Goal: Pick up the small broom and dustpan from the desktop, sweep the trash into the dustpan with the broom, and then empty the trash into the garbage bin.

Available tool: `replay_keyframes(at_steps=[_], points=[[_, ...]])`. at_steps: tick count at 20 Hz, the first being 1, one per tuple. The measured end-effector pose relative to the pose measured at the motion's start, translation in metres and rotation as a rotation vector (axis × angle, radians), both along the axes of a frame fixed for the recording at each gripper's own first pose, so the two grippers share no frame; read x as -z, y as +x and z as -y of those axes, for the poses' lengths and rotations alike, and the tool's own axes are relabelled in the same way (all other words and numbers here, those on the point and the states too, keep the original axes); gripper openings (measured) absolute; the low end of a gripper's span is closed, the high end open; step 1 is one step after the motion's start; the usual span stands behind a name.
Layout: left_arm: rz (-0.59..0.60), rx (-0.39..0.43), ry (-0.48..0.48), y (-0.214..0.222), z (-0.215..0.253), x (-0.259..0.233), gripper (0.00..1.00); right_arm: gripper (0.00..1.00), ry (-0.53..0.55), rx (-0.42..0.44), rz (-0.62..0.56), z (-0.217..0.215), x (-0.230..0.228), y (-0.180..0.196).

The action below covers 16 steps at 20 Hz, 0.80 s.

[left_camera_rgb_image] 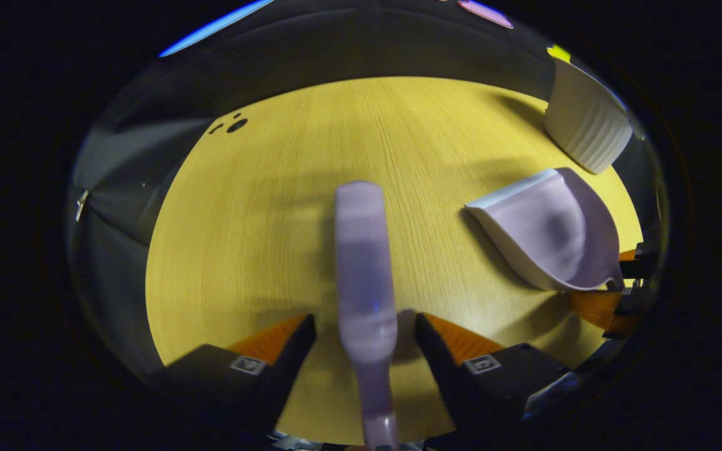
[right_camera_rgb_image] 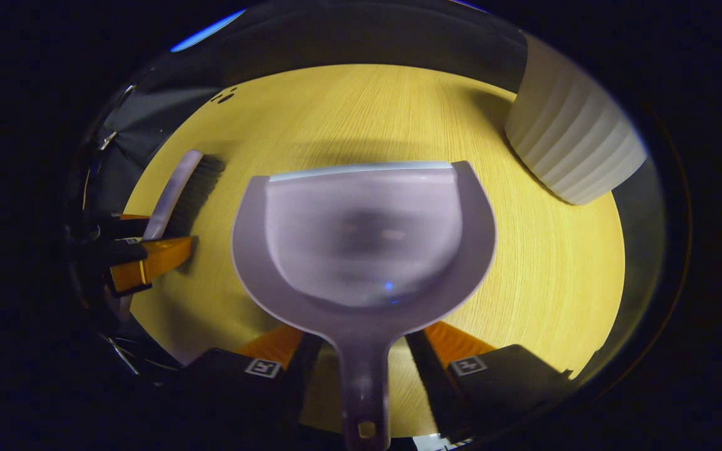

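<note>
Two tools: a pale lilac broom and a matching dustpan, both on or just above the yellow wood-grain desk [left_camera_rgb_image: 261, 238].
Left hand-held gripper [left_camera_rgb_image: 365, 329]: in the left gripper view its fingers stand apart, one on each side of the broom handle, with a gap showing on both sides; neither finger visibly presses on it.
Broom [left_camera_rgb_image: 364, 263]: in the left gripper view it runs straight ahead from between the fingers, handle nearest the camera, blurred along its length. In the right gripper view it lies at the far left of the desk, dark bristles turned toward the dustpan, with the left hand-held gripper beside its handle.
Dustpan [right_camera_rgb_image: 364, 238]: in the right gripper view it sits centred, scoop mouth pointing away, its handle coming back between the right gripper's fingers. In the left gripper view it lies to the right of the broom, well apart from it.
Right hand-held gripper [right_camera_rgb_image: 361, 347]: fingers spread, flanking the dustpan handle; whether they touch it cannot be told.
Garbage bin [right_camera_rgb_image: 571, 147]: white, ribbed, at the far right edge of the desk, beyond the dustpan.
</note>
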<state>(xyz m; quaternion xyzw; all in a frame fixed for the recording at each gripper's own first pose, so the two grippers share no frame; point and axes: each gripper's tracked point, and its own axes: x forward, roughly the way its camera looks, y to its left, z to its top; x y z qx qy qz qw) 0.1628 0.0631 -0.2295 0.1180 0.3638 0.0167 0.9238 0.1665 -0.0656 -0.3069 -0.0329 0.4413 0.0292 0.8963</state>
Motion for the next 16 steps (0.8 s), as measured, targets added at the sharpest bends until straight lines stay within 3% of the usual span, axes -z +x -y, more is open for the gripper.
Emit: replay_keyframes(at_steps=[1, 6, 11, 16], points=[[0.025, -0.001, -0.013, -0.004, 0.001, -0.007, 0.97, 1.0, 0.008, 0.003, 0.01, 0.0, -0.002, -0.002], [0.259, 0.034, -0.121, -0.032, 0.016, -0.068, 0.96, 1.0, 0.011, 0.016, 0.162, 0.001, -0.048, -0.017], [0.558, 0.084, -0.168, -0.09, 0.026, -0.143, 0.97, 1.0, 0.016, 0.043, 0.451, 0.002, -0.133, -0.034], [0.785, 0.107, -0.182, -0.17, 0.041, -0.192, 0.97, 0.99, 0.086, 0.03, 0.707, -0.015, -0.209, -0.082]])
